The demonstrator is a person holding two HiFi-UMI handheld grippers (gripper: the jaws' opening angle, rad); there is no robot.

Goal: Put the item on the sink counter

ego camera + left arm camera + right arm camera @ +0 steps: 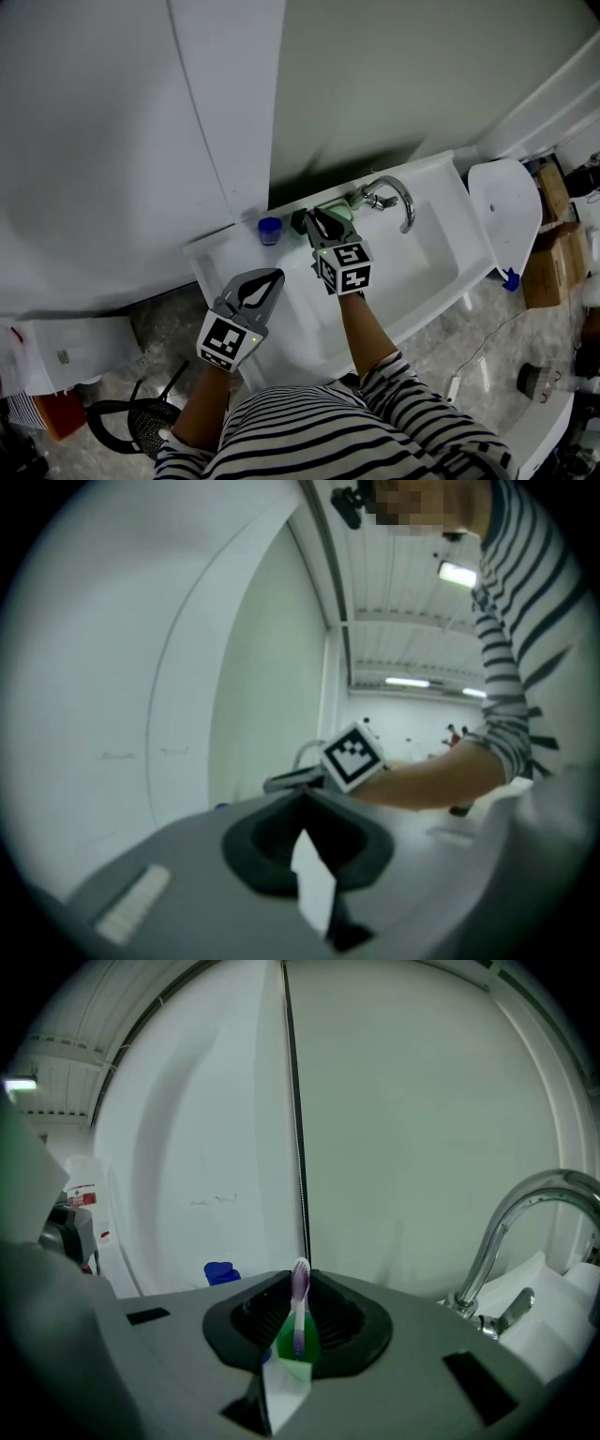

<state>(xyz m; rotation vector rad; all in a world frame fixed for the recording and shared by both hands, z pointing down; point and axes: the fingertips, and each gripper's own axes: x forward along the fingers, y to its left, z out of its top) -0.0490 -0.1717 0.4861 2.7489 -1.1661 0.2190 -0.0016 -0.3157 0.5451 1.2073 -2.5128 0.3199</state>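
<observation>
Up close, the person's striped sleeves [375,431] fill the lower edge of the head view, with both forearms reaching over a white sink [427,272]. The left gripper [272,277] hangs over the sink's front left corner, its claw pressed together with nothing in it; its own view shows the two jaws meeting in a seam.

Further in, the right gripper [314,217] points at the back ledge of the sink counter [214,255], left of the tap. Its claw pinches a toothbrush [299,1309], which stands nearly upright between the jaws, the white head with purple bristles on top at the jaw tips. So the toothbrush is in the grip above the ledge, and no view shows whether it touches the ledge. Something green [284,1340] shows low behind the brush; whether it belongs to the brush cannot be told. In the head view a pale green object [339,213] lies on the ledge right at the jaw tips.

Left of that, a small blue cap [270,230] stands on the ledge, apart from the gripper. To the right the curved chrome faucet [401,199] arches over the basin. Behind everything stands a plain pale wall [394,84].
</observation>
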